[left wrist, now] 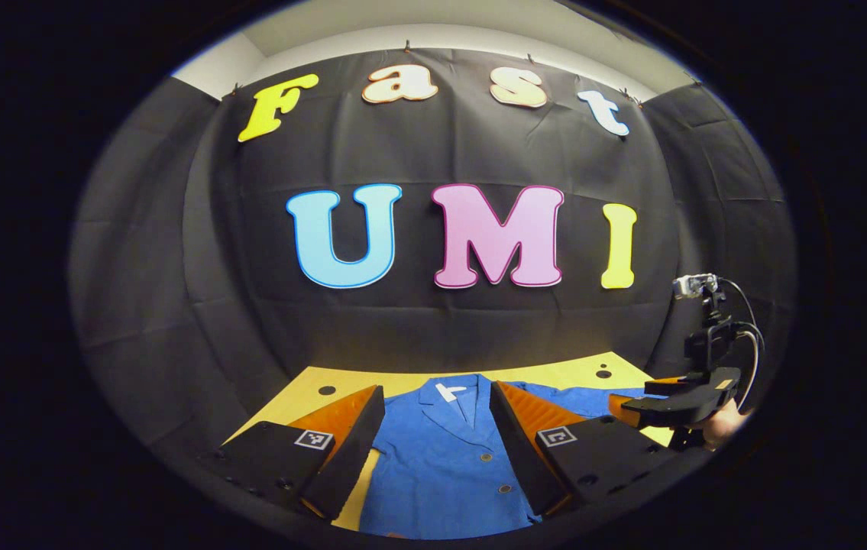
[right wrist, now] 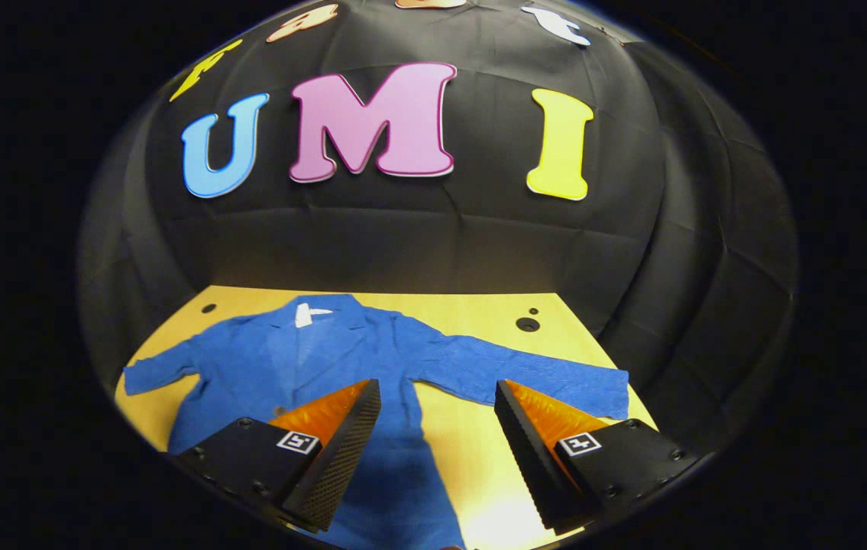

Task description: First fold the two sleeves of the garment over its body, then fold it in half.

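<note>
- A bright blue, long-sleeved cloth jacket with a collar and front buttons (right wrist: pixel 326 359) lies flat and face up on a yellow wooden tabletop (right wrist: pixel 479 313), collar toward the black cloth back wall (right wrist: pixel 418 244).
- Both sleeves are spread outward, unfolded; in the right gripper view, the right sleeve (right wrist: pixel 532 374) stretches sideways, its cuff near the table's right edge.
- The fabric looks soft, light and limp. It will likely sag and drape when lifted, and a loose pinch could let it slide.
- The best place to take hold appears to be at a sleeve's cuff, nipping the edge so the sleeve can swing over the body.
- The right gripper (right wrist: pixel 437 397) hovers above the jacket's right side with its fingers wide apart, holding nothing; whether the tips touch cloth cannot be told.
- The left gripper (left wrist: pixel 437 401) hangs over the jacket's chest, fingers likewise spread wide and empty.
- In the left gripper view, the right gripper appears again at the far right, with part of a hand (left wrist: pixel 727 424) holding it.
</note>
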The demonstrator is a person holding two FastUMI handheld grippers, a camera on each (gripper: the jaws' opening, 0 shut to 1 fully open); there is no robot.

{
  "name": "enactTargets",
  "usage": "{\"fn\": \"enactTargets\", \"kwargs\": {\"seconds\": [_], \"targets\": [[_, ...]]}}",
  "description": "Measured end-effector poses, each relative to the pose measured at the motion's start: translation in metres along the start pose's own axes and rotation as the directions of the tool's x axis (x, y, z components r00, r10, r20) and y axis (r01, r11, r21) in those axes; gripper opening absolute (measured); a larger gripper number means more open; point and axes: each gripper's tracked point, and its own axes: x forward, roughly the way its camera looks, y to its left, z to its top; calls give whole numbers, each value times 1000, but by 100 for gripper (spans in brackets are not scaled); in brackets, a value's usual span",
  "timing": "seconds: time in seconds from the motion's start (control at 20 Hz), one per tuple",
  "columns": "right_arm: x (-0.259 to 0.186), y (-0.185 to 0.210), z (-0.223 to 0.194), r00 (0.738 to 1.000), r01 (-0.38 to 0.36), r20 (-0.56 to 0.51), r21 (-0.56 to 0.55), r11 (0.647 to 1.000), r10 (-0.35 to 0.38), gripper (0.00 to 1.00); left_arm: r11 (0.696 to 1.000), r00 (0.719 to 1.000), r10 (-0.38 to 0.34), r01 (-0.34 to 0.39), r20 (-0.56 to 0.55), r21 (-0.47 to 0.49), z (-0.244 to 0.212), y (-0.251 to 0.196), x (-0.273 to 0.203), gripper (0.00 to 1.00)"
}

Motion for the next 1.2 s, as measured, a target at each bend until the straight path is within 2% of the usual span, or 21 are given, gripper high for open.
{"fn": "enactTargets", "kwargs": {"seconds": [0.15,0.35,0.5,0.65,0.7,0.95,1.05,1.2], "targets": [[28,-36,-15,997,54,-49,-3,999,-54,97,1000,1000,-20,20,-21,10,-3,-13,8,80],[66,-110,-34,971,194,-134,-39,980,-197,97,999,997,-38,39,-71,10,-18,-29,17,80],[84,-162,-43,942,292,-173,3,956,-288,97,999,994,-46,48,-101,8,-26,-36,20,80],[93,-224,-54,891,408,-222,11,913,-396,98,998,991,-54,56,-121,7,-34,-40,28,80],[99,-237,-59,878,433,-244,42,900,-411,98,998,990,-57,59,-132,11,-37,-41,31,80],[118,-293,-102,804,532,-384,122,838,-454,98,996,983,-78,84,-167,29,-50,-51,39,80],[130,-296,-115,802,527,-423,173,832,-421,97,995,982,-85,92,-170,32,-51,-54,40,78],[124,-298,-125,809,494,-472,222,841,-350,97,994,978,-104,109,-180,23,-53,-60,41,80]]}}
